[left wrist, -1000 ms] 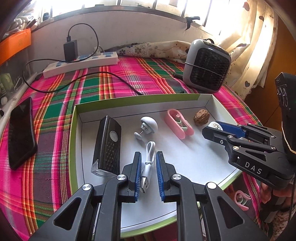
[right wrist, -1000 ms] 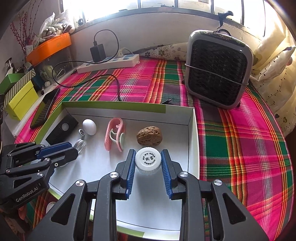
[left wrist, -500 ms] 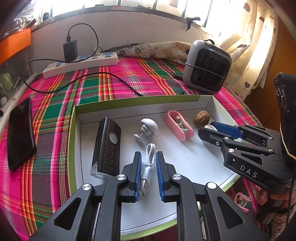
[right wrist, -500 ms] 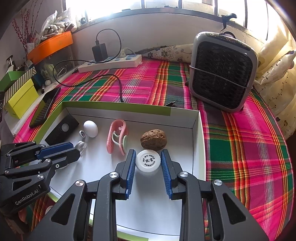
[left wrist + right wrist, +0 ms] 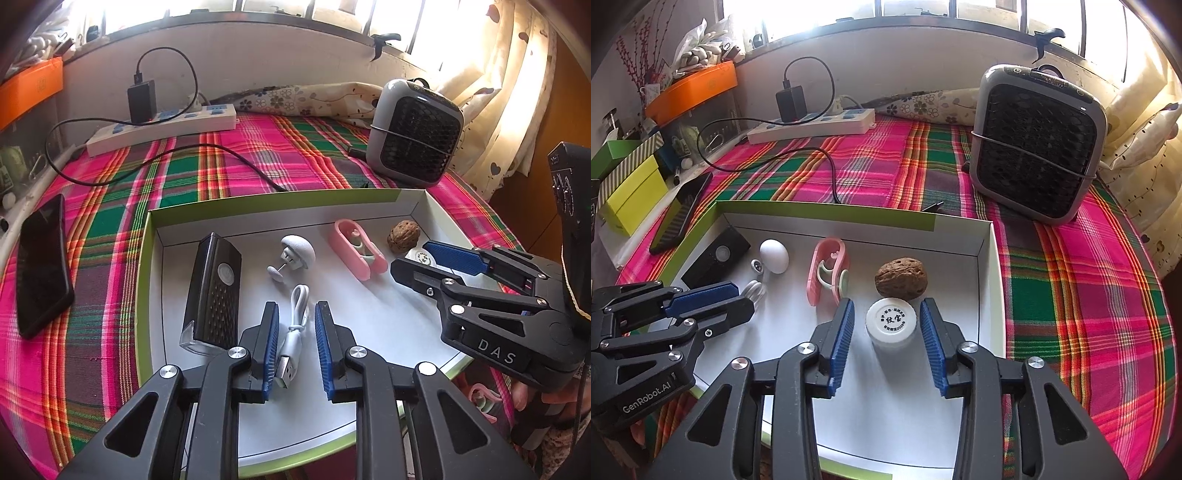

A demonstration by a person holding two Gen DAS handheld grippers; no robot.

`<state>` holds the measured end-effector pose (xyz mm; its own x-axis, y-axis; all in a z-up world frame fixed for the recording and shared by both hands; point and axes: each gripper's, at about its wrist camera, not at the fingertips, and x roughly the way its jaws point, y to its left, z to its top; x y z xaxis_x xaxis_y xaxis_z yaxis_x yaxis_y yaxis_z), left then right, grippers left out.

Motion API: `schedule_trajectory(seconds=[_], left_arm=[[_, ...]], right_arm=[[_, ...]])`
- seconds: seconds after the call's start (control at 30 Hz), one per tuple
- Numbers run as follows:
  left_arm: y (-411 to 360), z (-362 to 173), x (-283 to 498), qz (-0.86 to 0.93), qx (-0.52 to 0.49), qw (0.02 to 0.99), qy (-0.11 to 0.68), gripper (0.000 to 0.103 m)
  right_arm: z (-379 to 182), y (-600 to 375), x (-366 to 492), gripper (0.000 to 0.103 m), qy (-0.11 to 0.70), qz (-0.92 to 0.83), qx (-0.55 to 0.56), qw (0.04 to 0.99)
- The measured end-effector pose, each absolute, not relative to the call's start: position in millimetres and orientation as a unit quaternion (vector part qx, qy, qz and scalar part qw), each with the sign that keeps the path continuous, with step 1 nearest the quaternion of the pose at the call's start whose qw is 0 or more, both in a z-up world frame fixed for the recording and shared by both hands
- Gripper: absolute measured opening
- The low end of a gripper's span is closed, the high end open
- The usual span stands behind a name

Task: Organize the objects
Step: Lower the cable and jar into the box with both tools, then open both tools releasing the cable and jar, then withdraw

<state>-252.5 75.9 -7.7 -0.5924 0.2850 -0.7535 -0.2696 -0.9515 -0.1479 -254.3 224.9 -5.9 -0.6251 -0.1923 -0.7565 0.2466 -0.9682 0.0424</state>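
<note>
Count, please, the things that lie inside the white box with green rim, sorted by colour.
White: 3, the mushroom-shaped plug, the short coiled USB cable, the round-lidded jar
Black: 1, the long perforated device
Pink: 1, the plastic clip
Brown: 1, the walnut
Total: 6

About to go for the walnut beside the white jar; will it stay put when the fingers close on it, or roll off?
The walnut is rounded and lies loose on the tray floor, so a push would probably roll it. Its wrinkled shell should grip the ribbed blue pads fairly well. It almost touches the white jar, so nudging the jar may shift it.
</note>
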Motion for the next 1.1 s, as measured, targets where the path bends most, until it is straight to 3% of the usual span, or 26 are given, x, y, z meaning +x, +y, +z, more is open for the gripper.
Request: schedule_trajectory(seconds=[0.37,1.1], left_arm=[[79.1,-7.2,-248.4,0.896,-0.419,0.148,0.005,0.028],[72.6,6.0,-227.2,0.915,-0.392,0.096,0.022,0.030]], right_arm=[[-4.3,226.7,-252.3,0.052,0.026,-0.903,0.412,0.119],[7.6,227.2,-232.6,0.052,0.014,-0.910,0.399,0.114]])
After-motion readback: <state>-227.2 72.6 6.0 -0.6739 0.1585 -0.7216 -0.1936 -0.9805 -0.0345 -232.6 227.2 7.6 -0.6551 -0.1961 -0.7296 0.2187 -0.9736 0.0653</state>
